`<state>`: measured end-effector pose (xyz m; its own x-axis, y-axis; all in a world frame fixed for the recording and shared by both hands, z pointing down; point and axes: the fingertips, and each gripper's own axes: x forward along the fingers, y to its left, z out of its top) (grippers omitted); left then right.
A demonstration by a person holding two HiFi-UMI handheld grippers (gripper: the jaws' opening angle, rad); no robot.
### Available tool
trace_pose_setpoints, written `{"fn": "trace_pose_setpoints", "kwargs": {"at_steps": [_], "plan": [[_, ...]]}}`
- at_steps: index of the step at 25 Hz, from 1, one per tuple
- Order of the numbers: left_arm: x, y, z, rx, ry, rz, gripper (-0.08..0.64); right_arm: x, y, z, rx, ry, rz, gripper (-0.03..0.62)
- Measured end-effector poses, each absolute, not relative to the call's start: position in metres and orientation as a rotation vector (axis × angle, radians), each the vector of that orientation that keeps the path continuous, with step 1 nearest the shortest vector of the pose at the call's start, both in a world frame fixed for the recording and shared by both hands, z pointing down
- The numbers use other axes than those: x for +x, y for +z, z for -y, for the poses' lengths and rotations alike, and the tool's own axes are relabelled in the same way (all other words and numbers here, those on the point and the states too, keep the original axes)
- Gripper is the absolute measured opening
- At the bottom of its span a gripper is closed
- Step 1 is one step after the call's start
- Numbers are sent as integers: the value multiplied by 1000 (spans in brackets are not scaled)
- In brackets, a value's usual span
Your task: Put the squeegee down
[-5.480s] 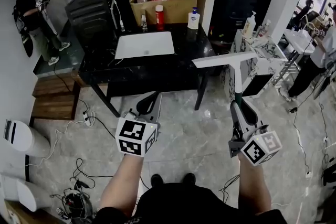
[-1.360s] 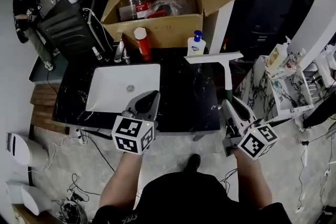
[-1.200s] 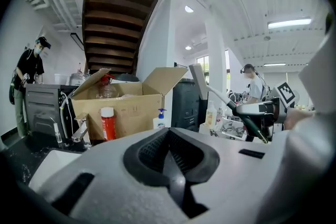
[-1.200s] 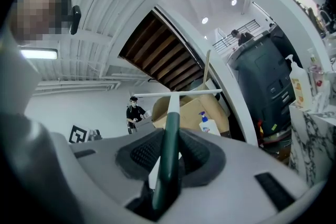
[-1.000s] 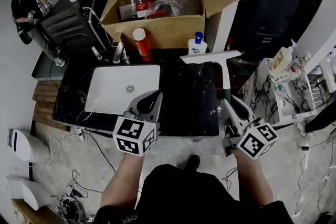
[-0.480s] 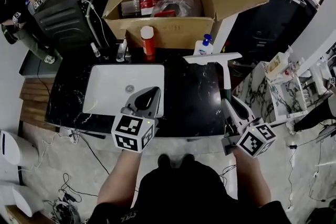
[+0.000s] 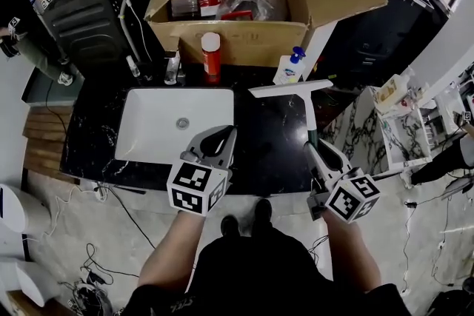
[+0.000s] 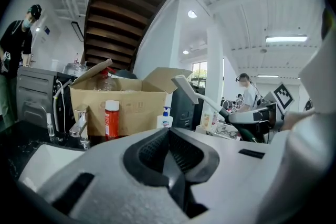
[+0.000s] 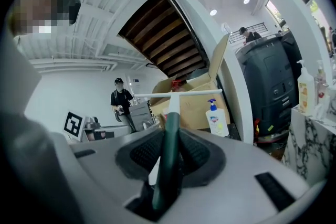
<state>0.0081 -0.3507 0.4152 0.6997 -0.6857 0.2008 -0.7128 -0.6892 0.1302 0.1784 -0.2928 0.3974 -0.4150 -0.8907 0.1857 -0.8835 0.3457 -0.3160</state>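
Black marble counter [image 7: 270, 144], white sink [image 7: 174, 122] at its 9 o'clock. Squeegee [image 7: 299, 101]: over the counter's 3 o'clock side, blade toward 12, green handle clamped in right gripper [image 7: 320, 156]. Left gripper [image 7: 220, 138]: jaws pressed together, empty, at 6 o'clock.

Black, seemingly short-sleeved top [image 7: 248, 274]

Head view looks steeply down at the counter [image 7: 270, 140] — both gripper views look level toward the cardboard box [image 7: 229, 46].
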Motion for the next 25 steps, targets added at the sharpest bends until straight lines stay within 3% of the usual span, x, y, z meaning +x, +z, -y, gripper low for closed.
{"fn": "trace_pose_setpoints", "kwargs": {"at_steps": [25], "plan": [[22,440,385,2601,277,1225,6,178,512,361,-1626,-889,-2739,100]]}}
